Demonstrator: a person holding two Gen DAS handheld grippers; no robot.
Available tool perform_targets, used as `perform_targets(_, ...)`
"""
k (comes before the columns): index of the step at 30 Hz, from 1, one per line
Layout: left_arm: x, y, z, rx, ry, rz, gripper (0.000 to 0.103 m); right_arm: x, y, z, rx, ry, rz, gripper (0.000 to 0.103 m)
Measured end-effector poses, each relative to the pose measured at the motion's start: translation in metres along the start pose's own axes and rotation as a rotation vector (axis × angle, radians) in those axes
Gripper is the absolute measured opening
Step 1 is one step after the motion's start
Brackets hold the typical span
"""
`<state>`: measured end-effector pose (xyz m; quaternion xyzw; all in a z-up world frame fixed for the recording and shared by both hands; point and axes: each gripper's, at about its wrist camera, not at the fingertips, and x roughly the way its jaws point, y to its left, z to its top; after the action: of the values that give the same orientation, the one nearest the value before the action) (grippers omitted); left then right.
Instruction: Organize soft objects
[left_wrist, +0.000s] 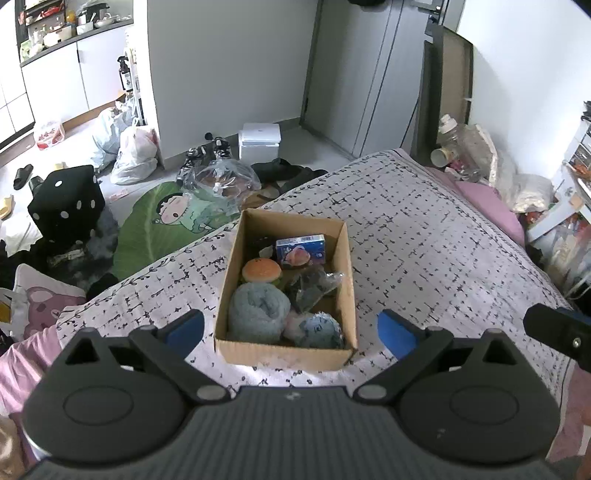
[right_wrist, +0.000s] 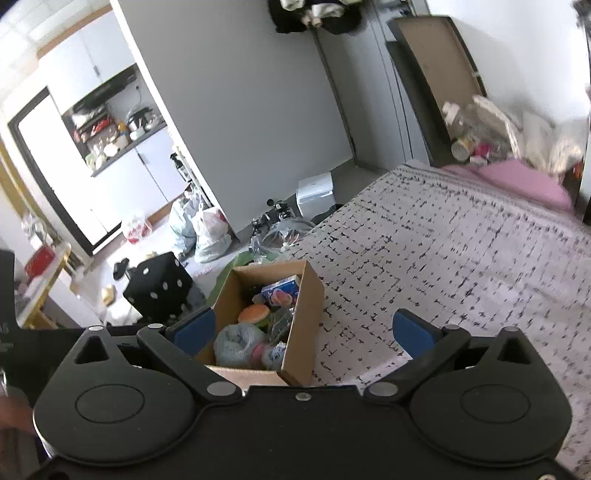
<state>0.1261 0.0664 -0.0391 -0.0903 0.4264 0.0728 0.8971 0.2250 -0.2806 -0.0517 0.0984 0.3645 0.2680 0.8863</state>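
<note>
On bedspread (left_wrist: 424, 236), brown cardboard box (left_wrist: 284, 350), soft toys piled inside

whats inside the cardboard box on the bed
The cardboard box holds a rolled blue towel, burger toy, blue packet, crinkly plastic bag and pink-blue plush. Anything beneath them is covered.

box (left_wrist: 284, 354): full, top open | bedspread (left_wrist: 443, 236) right: bare

A black dice-shaped stool (left_wrist: 66, 205) was seen on the floor beside a green cartoon mat (left_wrist: 155, 225); plastic bags (left_wrist: 131, 153) and a white box (left_wrist: 258, 140) were placed near the wall.
</note>
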Motion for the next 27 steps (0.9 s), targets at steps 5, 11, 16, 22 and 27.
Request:
perform_targets(5,-0.023,0.001,-0.004,0.023,-0.034,-0.004,0.101,-0.019,0.006,-0.002,0.006,-0.014,-0.017,0.103)
perform_targets(11,-0.051,0.003,-0.012,0.062,-0.073,-0.024,0.103,-0.037,0.005,-0.014,0.046,-0.03,-0.046,0.103)
perform_targets(16,-0.068,0.003,-0.021,0.085,-0.088,-0.032,0.103,-0.053,0.006,-0.025,0.06,-0.05,-0.068,0.103)
perform_targets(22,-0.086,0.002,-0.035,0.106,-0.102,-0.034,0.103,-0.071,0.012,-0.035,0.046,-0.059,-0.098,0.103)
perform_targets(27,-0.099,0.004,-0.045,0.109,-0.112,-0.051,0.103,-0.084,0.016,-0.046,0.041,-0.069,-0.106,0.103)
